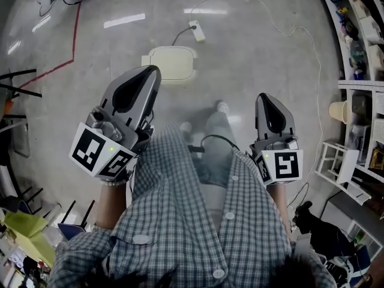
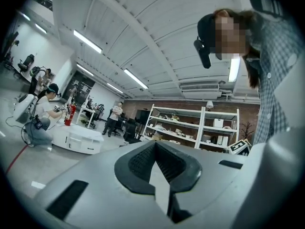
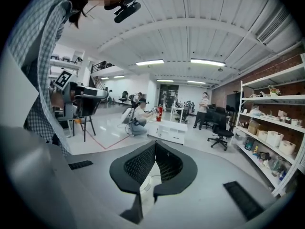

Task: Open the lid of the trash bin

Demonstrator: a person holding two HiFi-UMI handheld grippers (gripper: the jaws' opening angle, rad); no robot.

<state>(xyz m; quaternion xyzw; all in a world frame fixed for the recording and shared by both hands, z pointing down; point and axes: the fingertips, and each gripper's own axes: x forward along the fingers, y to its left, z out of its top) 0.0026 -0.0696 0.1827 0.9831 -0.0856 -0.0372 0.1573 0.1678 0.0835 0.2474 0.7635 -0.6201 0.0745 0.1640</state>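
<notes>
Nearest the head camera, a checked shirt (image 1: 180, 233) fills the lower part of the view and hides most of the person's legs. The left gripper (image 1: 151, 72) and the right gripper (image 1: 264, 98) are held out in front of it, well apart, each with its marker cube turned back towards the camera.

In the left gripper view the two black pads of the left gripper (image 2: 155, 144) are seen pressed together at their tips. Only a narrow wedge gapes behind them, and nothing is pinched there. The right gripper (image 3: 155, 144) is shown the same way in its own view: tips met and nothing held. Something pale is glimpsed through the wedge, but it cannot be made out.

Two shoes (image 1: 222, 107) are seen on the floor (image 1: 270, 47) between the grippers.

Beyond them the bin (image 1: 172, 63) stands on the floor, seen from straight above, so only its cream lid (image 1: 174, 59) shows and the body is hidden. The lid lies flat and shut. Its near left corner is overlapped in the view by the left gripper's tip, which is held in the air above it. Whether the two touch cannot be told.

Just past the bin lies a power strip (image 1: 197, 31), from which a thin cable (image 1: 294, 32) is trailed to the right. A red line (image 1: 73, 38) is marked on the floor at far left. Shelves (image 1: 360, 35) are cut off by the right edge.
</notes>
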